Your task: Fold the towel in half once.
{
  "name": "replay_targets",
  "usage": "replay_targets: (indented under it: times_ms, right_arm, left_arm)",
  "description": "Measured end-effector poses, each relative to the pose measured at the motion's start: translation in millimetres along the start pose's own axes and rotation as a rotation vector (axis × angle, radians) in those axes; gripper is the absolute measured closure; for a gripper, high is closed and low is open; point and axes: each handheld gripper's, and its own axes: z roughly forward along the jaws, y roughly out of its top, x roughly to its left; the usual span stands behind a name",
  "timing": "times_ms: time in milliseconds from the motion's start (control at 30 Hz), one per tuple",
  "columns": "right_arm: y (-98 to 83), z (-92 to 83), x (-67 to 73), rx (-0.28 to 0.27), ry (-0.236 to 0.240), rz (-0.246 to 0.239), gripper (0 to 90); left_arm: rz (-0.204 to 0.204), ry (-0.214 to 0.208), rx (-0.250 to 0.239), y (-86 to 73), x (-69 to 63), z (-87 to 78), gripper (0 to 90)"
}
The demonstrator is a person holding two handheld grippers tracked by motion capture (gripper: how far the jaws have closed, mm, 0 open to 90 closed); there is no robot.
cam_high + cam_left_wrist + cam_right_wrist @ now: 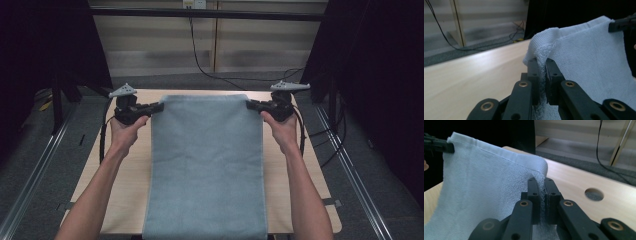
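Both forearms extend forward, left hand and right hand gripping their tools, left gripper and right gripper pointing inward toward each other, each with jaws clamped on a towel corner.

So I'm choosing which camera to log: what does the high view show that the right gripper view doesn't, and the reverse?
High view alone: both forearms, the whole towel running down past the table's near edge, each hand on its gripper.
Right gripper view alone: the right gripper with its fingers pinched on the towel's corner, and a round hole in the tabletop.
Both: towel, table, both grippers holding its far corners.
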Motion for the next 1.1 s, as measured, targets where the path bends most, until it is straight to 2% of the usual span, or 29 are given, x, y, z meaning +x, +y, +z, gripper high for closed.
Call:
replay_targets:
  times_ms: [100, 133, 200, 267, 333, 367, 433, 500, 533, 633, 667, 700, 767, 833, 867, 967, 1067, 1100]
  right_arm:
    - [19.8, -9.1, -1.0, -0.041, -0.001, 0.004, 85.8]
    - [23.8, -11.6, 0.3, -0.051, -0.004, 0.002, 85.8]
    - [23.4, -14.9, 5.6, -0.066, 0.017, -0.001, 85.8]
    - [15.5, -15.4, 10.6, -0.036, 0.022, -0.014, 85.8]
    - [1.4, -17.4, 16.3, -0.012, 0.036, -0.025, 85.9]
    - [-6.1, -19.4, 19.3, -0.007, 0.04, -0.023, 85.9]
    - [-19.5, -25.3, 25.7, 0.002, 0.055, -0.024, 86.0]
    - [-30.3, -34.7, 33.1, 0.007, 0.065, -0.034, 86.0]
    - [-33.3, -38.4, 35.5, 0.007, 0.071, -0.035, 86.0]
    - [-44.4, -54.0, 48.0, 0.027, 0.088, -0.059, 86.0]
    - [-48.4, -59.5, 53.1, 0.033, 0.092, -0.067, 86.0]
    - [-53.6, -66.1, 59.8, 0.042, 0.099, -0.078, 86.0]
    - [-63.1, -77.4, 70.5, 0.03, 0.096, -0.099, 86.0]
    - [-74.4, -86.4, 78.2, 0.009, 0.107, -0.097, 86.0]
    - [-84.1, -90.6, 82.6, 0.01, 0.115, -0.082, 86.1]
    - [-105.3, -92.7, 90.3, 0.065, 0.108, -0.08, 86.1]
    - [-122.0, -100.1, 97.5, 0.09, 0.119, -0.069, 86.1]
    - [-124.8, -102.6, 99.5, 0.087, 0.123, -0.063, 86.1]
  left_arm:
    - [0.023, 0.002, -0.029, 20.7, -4.7, -6.5, 84.5]
    - [0.024, -0.01, -0.047, 24.2, -7.5, -9.2, 84.5]
    - [0.059, -0.012, -0.042, 23.4, -15.3, -12.5, 84.5]
    - [0.085, -0.022, -0.017, 13.4, -20.1, -15.2, 84.4]
    - [0.068, -0.022, 0.006, -1.5, -20.5, -17.5, 84.0]
    - [0.074, -0.02, 0.02, -8.7, -21.5, -19.4, 84.1]
    - [0.045, -0.05, 0.013, -22.4, -24.1, -26.1, 84.4]
    - [0.058, -0.056, 0.013, -32.3, -29.0, -35.3, 84.5]
    - [0.042, -0.068, 0.011, -36.4, -32.4, -40.4, 84.6]
    - [0.052, -0.101, -0.008, -46.6, -45.6, -57.5, 84.6]
    - [0.075, -0.096, -0.011, -52.0, -51.6, -64.3, 84.6]
    - [0.08, -0.1, -0.015, -56.7, -54.5, -67.1, 84.8]
    - [0.042, -0.111, 0.008, -73.9, -59.1, -69.9, 84.9]
    - [0.038, -0.118, 0.033, -93.4, -64.5, -72.4, 84.9]
    - [0.022, -0.121, 0.041, -98.3, -66.1, -73.8, 84.9]
    - [0.028, -0.13, 0.071, -110.4, -75.5, -81.0, 85.0]
    - [0.017, -0.142, 0.088, -118.5, -88.4, -90.6, 85.0]
    - [0.026, -0.151, 0.103, -123.4, -94.7, -93.2, 85.0]
